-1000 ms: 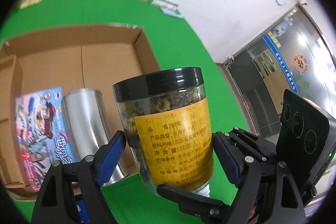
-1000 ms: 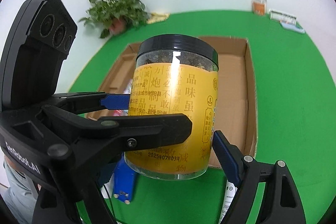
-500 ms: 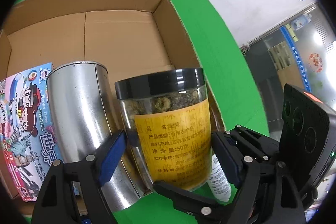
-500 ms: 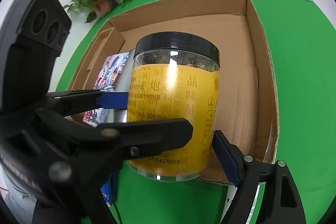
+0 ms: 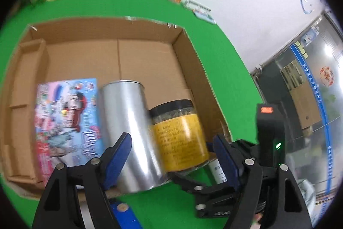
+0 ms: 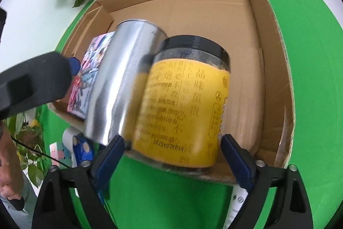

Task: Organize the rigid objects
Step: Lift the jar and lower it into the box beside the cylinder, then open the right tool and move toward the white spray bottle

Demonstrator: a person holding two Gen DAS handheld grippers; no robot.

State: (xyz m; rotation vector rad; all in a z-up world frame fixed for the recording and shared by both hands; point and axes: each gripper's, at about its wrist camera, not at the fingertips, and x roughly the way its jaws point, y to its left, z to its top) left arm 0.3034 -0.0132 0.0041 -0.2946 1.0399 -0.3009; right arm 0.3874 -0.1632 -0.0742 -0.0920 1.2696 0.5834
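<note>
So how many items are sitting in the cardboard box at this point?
3, in a row along the near wall of the cardboard box: a colourful picture box at the left, a silver tin in the middle, and the yellow-labelled jar against its right side. Nothing else shows inside.

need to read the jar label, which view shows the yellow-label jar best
The right wrist view: the yellow-label jar fills the frame, label text large though slightly blurred. The left wrist view shows the same jar smaller and farther, beside the silver can, its print unreadable.
</note>
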